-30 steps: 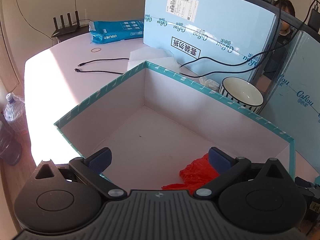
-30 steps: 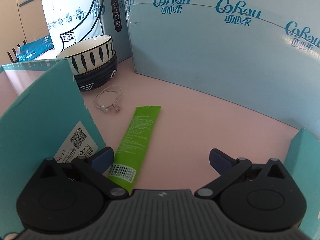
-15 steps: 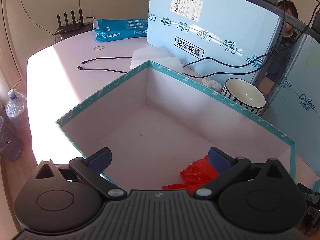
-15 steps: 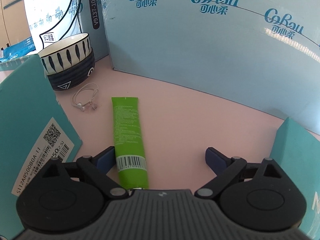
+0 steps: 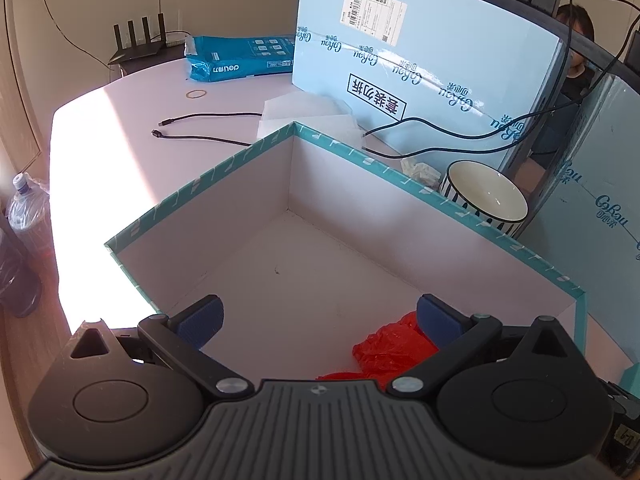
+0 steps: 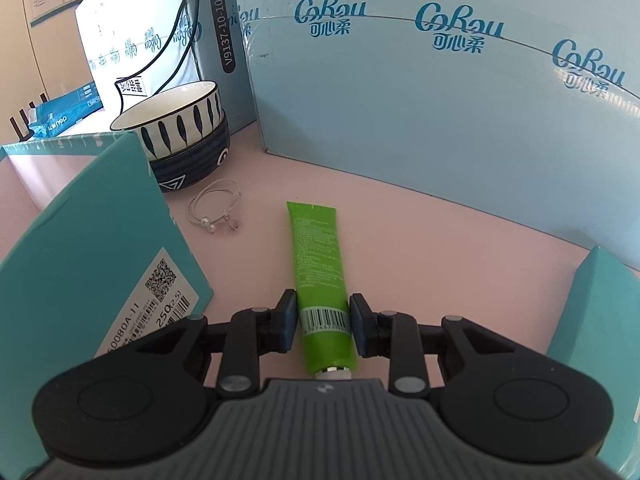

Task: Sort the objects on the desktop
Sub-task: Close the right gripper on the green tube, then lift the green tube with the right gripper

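On the pink table lies a green tube (image 6: pixel 318 248), its capped end toward me. My right gripper (image 6: pixel 323 316) is closing on it, and the blue pads touch both sides at the barcode. A teal open box (image 5: pixel 200 188) sits under my left gripper (image 5: pixel 318 314), which hangs open with nothing between its fingers. A crumpled red plastic bag (image 5: pixel 384 350) lies in the box's near corner, just below the right finger. The same box's outer wall (image 6: pixel 92 248) stands left of the tube.
Stacked striped bowls (image 6: pixel 180 128) and a pearl string loop (image 6: pixel 218 208) lie beyond the tube. Large light-blue cartons (image 6: pixel 440 120) wall off the back. Another teal edge (image 6: pixel 596 312) is at the right. A black cable (image 5: pixel 200 136), blue packet (image 5: pixel 240 58) and router (image 5: pixel 138 40) sit far left.
The right gripper shifted until the green tube lay between its fingers, then drew the jaws in from wide open onto the tube. The left gripper stayed still over the box.
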Tool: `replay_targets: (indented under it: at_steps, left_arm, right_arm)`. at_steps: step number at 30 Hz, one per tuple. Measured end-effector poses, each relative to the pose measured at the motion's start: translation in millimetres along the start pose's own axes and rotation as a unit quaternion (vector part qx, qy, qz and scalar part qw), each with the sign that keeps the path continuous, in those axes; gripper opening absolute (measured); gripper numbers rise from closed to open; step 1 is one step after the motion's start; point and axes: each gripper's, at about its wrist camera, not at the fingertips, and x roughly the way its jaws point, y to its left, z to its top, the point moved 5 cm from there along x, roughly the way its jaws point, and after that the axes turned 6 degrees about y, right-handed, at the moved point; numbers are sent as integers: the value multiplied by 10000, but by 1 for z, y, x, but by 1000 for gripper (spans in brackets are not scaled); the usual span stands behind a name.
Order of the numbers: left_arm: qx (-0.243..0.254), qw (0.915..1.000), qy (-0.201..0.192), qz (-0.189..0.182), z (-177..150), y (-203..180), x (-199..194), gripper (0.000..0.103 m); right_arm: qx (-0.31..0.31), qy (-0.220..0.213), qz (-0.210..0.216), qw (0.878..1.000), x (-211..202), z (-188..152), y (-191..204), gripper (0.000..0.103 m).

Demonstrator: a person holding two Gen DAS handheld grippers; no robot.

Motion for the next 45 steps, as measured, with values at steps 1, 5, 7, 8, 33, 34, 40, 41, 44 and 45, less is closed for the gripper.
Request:
replay_targets:
  at_steps: [1, 5, 7, 8, 33, 34, 40, 41, 44, 45]
  left_arm:
    - [4, 10000, 11, -6, 0, -1, 0, 103]
    - [58, 10000, 34, -58, 0, -4, 1, 103]
    - [92, 9999, 33, -105, 0, -5, 1, 103]
    - [112, 9998, 37, -134, 0, -6, 1, 103]
    - [593, 9954, 200, -723, 1, -20, 5, 103]
    - [614, 9953, 203, -726, 1, -20, 6, 103]
    - [676, 9946, 213, -762, 3, -21, 6, 103]
    - [682, 9945, 221, -766, 3, -21, 6, 103]
    - [690, 9944, 231, -763, 3, -20, 7, 103]
    - [688, 9944, 233, -762, 3, -20, 6, 103]
  right_arm:
    - [36, 6, 2, 10000, -2, -1, -1, 31]
    - [199, 28, 52, 9998, -8, -7, -1, 31]
    - [299, 36, 68, 9995, -13, -11, -1, 31]
    - [359, 37, 78, 9993, -15, -13, -1, 31]
    - [719, 514, -188, 9959, -71, -75, 35, 33]
    - [715, 545, -203, 9957, -70, -76, 35, 34]
    - [575, 521, -430, 9961, -65, -72, 39, 40]
    - [572, 516, -451, 9960, -64, -72, 39, 41]
    - [609, 472, -479, 9959, -63, -71, 38, 44]
    - [613, 459, -477, 9959, -62, -70, 38, 45]
